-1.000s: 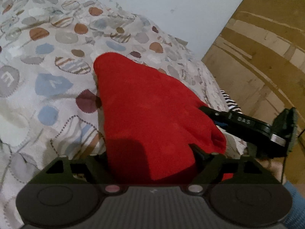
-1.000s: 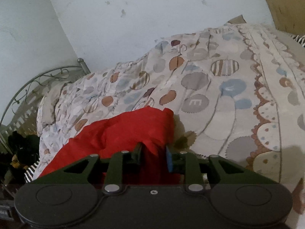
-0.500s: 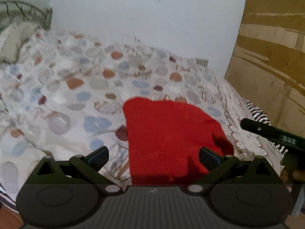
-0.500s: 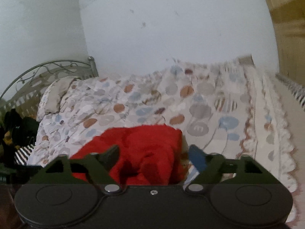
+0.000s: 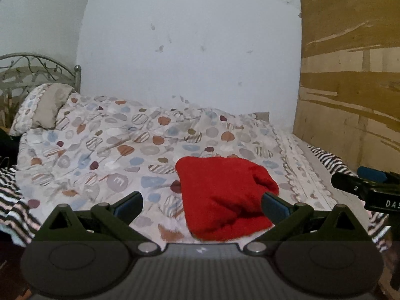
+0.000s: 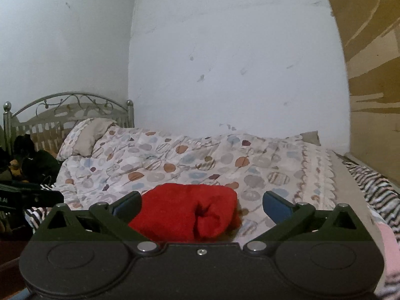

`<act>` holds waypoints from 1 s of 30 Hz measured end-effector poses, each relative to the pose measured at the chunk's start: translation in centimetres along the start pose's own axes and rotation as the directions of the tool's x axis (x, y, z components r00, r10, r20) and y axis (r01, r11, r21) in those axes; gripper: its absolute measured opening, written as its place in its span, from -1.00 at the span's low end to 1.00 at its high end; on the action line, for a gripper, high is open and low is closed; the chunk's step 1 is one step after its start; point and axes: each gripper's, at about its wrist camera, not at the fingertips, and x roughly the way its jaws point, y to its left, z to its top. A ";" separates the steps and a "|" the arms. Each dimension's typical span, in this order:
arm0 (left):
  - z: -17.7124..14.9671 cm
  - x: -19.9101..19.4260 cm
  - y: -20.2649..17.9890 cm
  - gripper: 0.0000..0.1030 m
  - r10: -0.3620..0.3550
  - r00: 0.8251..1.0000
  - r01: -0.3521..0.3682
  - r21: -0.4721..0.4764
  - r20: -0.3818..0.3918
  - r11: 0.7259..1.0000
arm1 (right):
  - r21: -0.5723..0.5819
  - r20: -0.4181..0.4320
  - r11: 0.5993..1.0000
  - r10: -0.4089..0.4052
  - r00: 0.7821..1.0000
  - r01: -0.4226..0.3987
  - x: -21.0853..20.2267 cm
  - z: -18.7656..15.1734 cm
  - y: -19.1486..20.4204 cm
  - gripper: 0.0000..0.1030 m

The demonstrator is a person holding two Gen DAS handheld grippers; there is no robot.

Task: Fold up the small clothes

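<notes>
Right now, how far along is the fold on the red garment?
Done, apparently: the red garment lies as a compact folded bundle on the patterned bedspread, nothing gripping it. In hand: nothing; the left gripper and right gripper both stand open, short of the cloth. Left: perhaps tidying the puckered end facing the right wrist camera. No other unfolded small garment is identifiable.
</notes>
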 end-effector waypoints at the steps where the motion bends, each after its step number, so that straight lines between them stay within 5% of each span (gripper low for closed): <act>1: -0.5 -0.7 -0.1 0.99 0.005 1.000 -0.005 0.002 0.000 1.000 | 0.005 0.003 1.000 -0.003 1.000 0.003 -1.0 -0.4 0.3 0.99; 12: -5.0 -4.7 -0.8 0.99 0.059 0.998 -0.059 0.006 -0.003 0.998 | 0.003 0.004 1.000 0.008 1.000 -0.008 -7.2 -3.5 2.3 0.99; 30: -6.4 -4.8 0.3 0.99 0.073 0.996 -0.076 -0.048 -0.058 0.996 | 0.052 -0.044 0.999 -0.009 0.999 0.012 -7.6 -4.5 2.2 0.99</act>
